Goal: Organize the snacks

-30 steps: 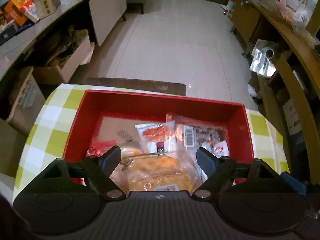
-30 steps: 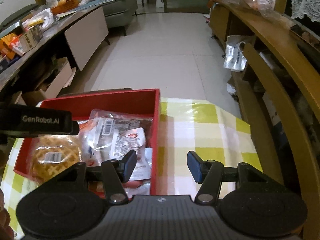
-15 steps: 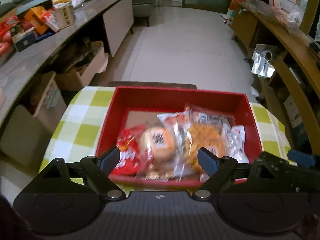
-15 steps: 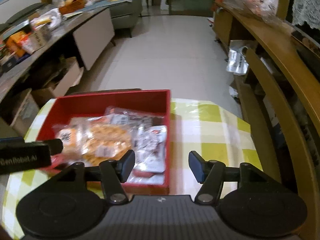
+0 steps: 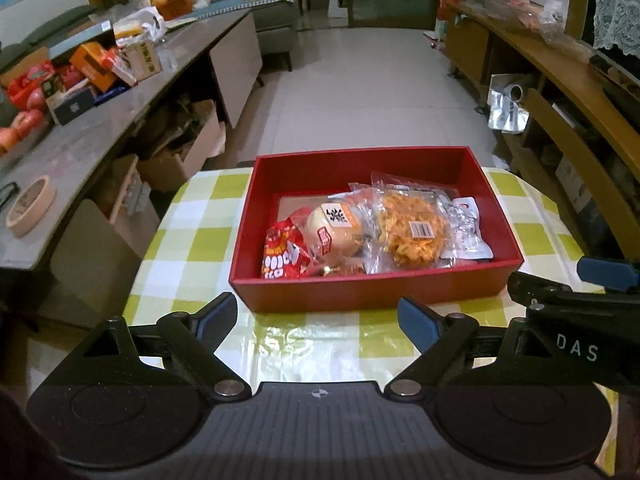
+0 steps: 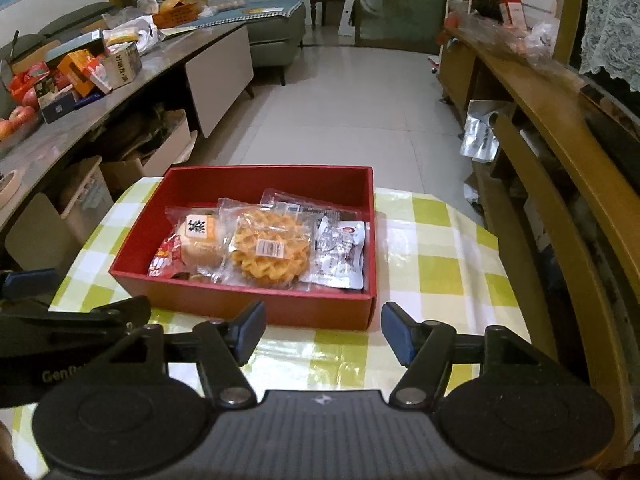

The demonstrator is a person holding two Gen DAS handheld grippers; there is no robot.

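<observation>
Left gripper [image 5: 316, 322]: jaws spread wide, nothing between them, hovering over the checked tablecloth [image 5: 192, 248] just in front of the red box [image 5: 372, 294]. Right gripper [image 6: 322, 330]: jaws opening, also empty, over the cloth at the box's near right corner. The right tool's arm shows at the right edge of the left view, the left tool's at the left edge of the right view, so the two sit side by side, near but apart.

Snacks all sit inside the box: waffle pack [image 6: 270, 254] on top in the middle, round bun pack [image 6: 202, 244] left of it, red crinkly bag [image 5: 282, 258] at the near left, silver-white sachet [image 6: 340, 256] at the right, a clear pack [image 5: 412, 186] half buried behind. None visible loose on the cloth.

Judgement: placing looks done, or nearly. Step in hand reads as clearing off. To do it well: keep both jaws empty and clear of the box's near wall, avoid snagging the glossy cloth, don't nudge the box. The waffle pack lies loose on the others, so a bump could shift it.
</observation>
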